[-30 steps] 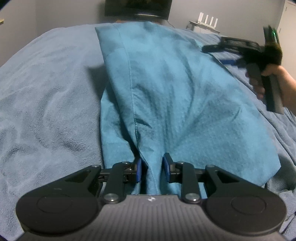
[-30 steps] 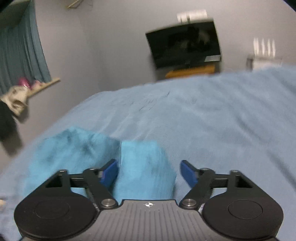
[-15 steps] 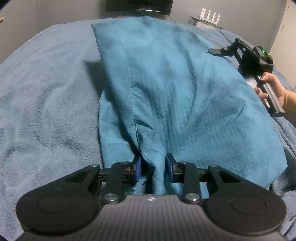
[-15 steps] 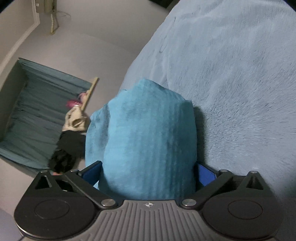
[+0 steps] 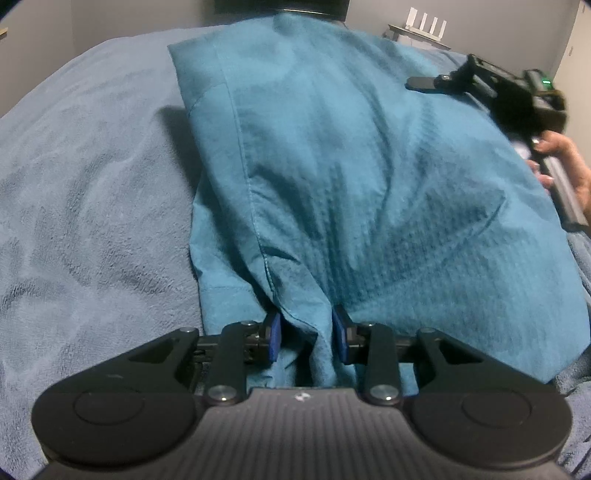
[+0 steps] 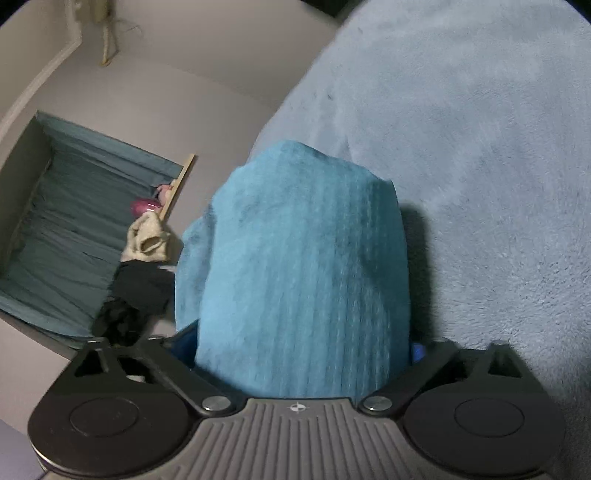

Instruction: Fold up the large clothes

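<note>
Left tongs [image 5: 306, 334] clamped on bunched cloth between blue pads [image 5: 274, 341]. Right tongs [image 6: 303, 347] spread wide, cloth draped between them; gripped in a bare hand [image 5: 565, 162], far right.

A bed under a fleecy grey-blue blanket [image 5: 92, 192] fills most of the room. Beyond its far end a dark screen [image 5: 280, 5] stands against the wall, with a white router [image 5: 424, 24] on a small shelf beside it. On another wall, teal curtains [image 6: 55, 236] hang, with a cream cloth [image 6: 147, 240] and dark clothes [image 6: 133, 295] bundled beside them.
</note>
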`<state>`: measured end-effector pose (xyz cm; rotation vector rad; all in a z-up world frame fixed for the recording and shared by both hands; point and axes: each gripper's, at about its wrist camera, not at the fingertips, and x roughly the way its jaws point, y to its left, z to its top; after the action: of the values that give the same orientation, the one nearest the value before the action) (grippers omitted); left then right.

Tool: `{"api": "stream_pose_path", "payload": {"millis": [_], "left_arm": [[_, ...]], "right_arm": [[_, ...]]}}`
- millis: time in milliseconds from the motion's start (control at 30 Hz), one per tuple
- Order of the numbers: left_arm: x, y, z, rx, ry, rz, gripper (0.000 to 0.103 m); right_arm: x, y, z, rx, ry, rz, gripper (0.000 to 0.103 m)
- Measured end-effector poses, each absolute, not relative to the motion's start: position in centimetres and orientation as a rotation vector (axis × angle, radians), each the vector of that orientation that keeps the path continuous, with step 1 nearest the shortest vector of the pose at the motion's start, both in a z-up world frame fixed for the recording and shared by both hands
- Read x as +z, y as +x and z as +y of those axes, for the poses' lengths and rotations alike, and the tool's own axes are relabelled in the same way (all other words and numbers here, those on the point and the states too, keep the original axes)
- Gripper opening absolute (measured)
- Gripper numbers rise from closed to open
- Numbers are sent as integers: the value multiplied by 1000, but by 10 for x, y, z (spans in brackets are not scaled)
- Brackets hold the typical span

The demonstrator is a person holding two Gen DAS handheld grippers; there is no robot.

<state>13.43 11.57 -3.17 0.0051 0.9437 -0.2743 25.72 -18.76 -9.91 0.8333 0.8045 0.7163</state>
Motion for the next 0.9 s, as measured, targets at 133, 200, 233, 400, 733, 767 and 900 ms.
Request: {"api": "stream_pose_path", "payload": {"millis": [133, 200, 233, 400, 733, 767, 900], "left_arm": [[-30, 133, 110, -273, 25, 937, 30], [-29, 132, 106, -274, 35, 930, 30], [-28, 132, 104, -277, 41, 924, 30], [-22, 128, 91, -298, 56, 887, 30], [-17, 118, 63, -408, 16, 828, 30], [-17, 118, 58, -412, 27, 821, 30], [-23, 116, 34, -432, 52, 796, 30]], "right_arm": [[-77, 218, -193, 654, 820, 707, 68], [-72, 194, -201, 618, 835, 659, 65], [-70, 184, -204, 600, 840, 640, 64], [-68, 130, -233, 515, 907, 550, 62], [-67, 102, -302, 359, 1023, 524, 60], [-66, 107, -307, 352, 1011, 529, 60], [-40, 153, -316, 349, 900, 556, 60]]}}
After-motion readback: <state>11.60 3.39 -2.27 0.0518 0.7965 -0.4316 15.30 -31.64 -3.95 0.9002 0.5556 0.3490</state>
